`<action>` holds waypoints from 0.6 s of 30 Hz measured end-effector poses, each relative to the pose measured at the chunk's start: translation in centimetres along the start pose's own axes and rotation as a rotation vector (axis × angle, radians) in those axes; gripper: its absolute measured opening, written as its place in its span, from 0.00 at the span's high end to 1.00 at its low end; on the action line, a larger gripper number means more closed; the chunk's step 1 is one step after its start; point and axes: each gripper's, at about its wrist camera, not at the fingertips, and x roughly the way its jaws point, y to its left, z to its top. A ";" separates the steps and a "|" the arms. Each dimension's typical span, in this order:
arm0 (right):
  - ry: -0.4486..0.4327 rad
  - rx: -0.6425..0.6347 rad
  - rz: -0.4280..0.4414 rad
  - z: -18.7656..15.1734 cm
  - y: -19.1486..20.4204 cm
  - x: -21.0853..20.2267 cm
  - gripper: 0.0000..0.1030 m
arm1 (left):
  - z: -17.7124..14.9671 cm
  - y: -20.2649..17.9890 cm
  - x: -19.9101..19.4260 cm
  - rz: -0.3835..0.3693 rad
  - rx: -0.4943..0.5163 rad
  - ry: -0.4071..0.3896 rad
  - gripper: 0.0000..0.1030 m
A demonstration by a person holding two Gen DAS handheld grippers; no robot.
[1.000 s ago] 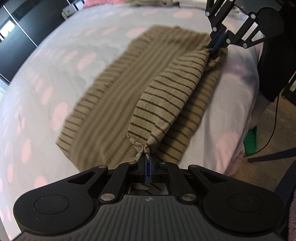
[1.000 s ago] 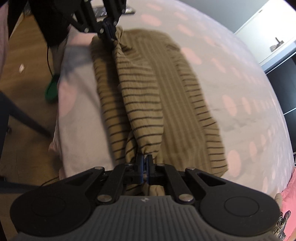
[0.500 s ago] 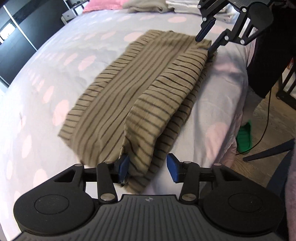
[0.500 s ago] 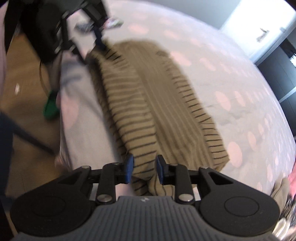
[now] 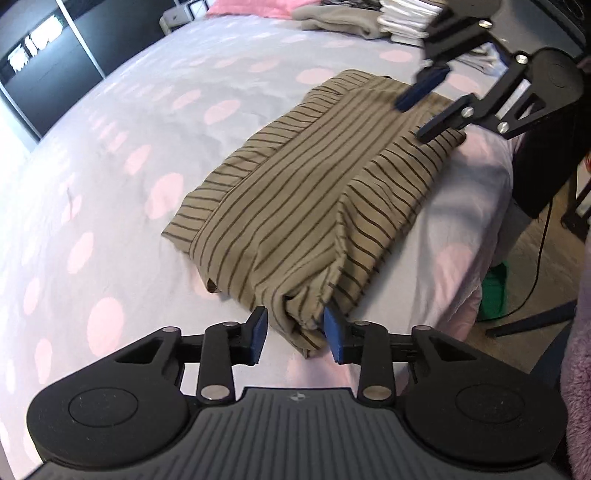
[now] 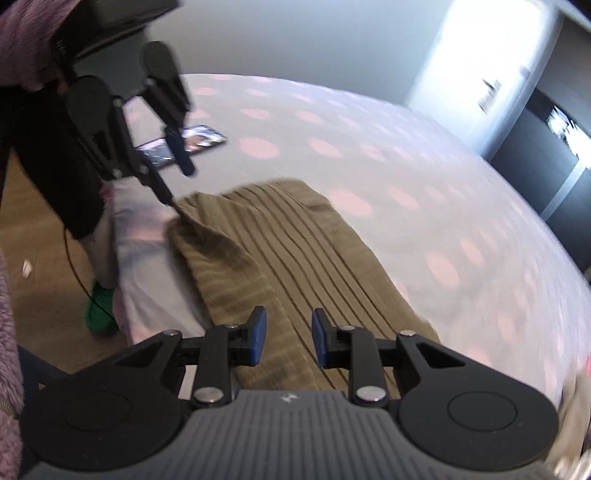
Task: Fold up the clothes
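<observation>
Olive-brown cloth with thin dark stripes, the garment lies folded lengthwise near the edge of a bed covered in a pale sheet with pink dots, one long flap doubled over its middle. At its near end the left gripper has let go and its jaws are closing again, the bunched corner sitting between the blue pads without being pinched, while the right gripper hangs released above the opposite end with nothing gripped. Farther off, a phone lies on the sheet and folded laundry is stacked at the far side.
</observation>
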 end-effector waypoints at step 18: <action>-0.049 -0.386 0.140 5.9 6.1 6.6 0.73 | -1.8 -2.9 2.8 0.145 0.082 -0.091 0.96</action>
